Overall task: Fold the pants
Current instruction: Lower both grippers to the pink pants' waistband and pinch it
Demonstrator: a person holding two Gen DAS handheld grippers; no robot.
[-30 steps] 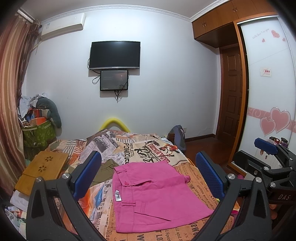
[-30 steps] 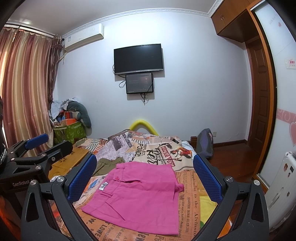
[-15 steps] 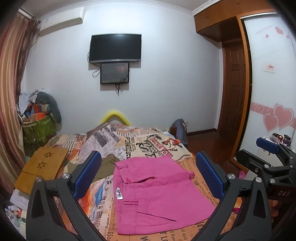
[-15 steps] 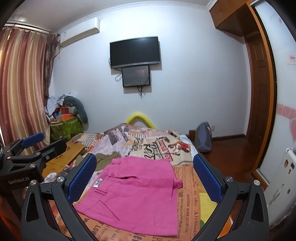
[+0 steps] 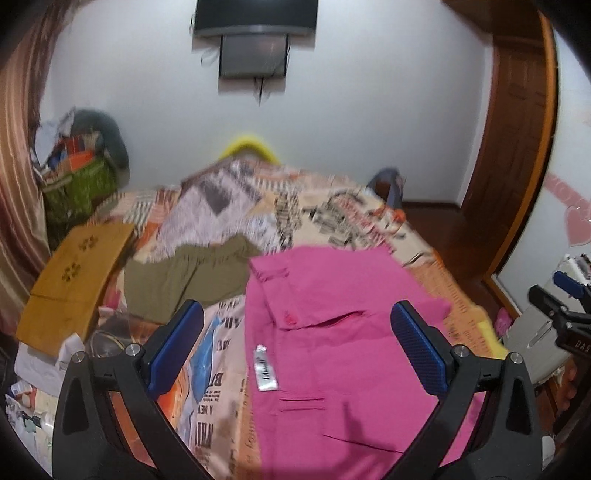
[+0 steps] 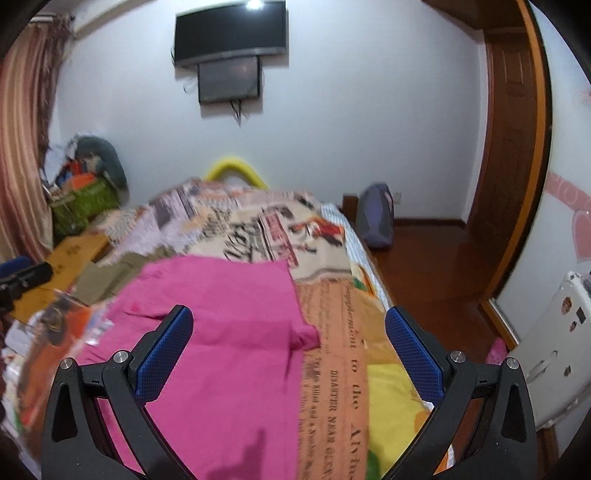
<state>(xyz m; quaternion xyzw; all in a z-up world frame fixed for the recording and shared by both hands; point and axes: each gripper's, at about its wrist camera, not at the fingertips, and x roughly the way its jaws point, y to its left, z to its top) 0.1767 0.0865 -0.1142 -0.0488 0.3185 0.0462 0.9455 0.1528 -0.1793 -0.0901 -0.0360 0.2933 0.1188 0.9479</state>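
Both cameras have tipped down and moved closer to the bed (image 5: 436,266) since half a second ago: the TV (image 6: 231,31) now sits at the top edge and the pants (image 5: 332,332) fill much more of each view, with motion blur. The pants themselves have not shifted. From the left: the left gripper (image 5: 297,345) hangs above the pants' left part, jaws wide apart, holding nothing. The pants lie flat on the printed bedspread, folded, waistband and button toward the far left, long axis running from there toward the near edge. An olive garment (image 5: 184,277) lies just beside them on the left. The right gripper (image 6: 290,356) is also spread open and empty, above the pants' right edge.
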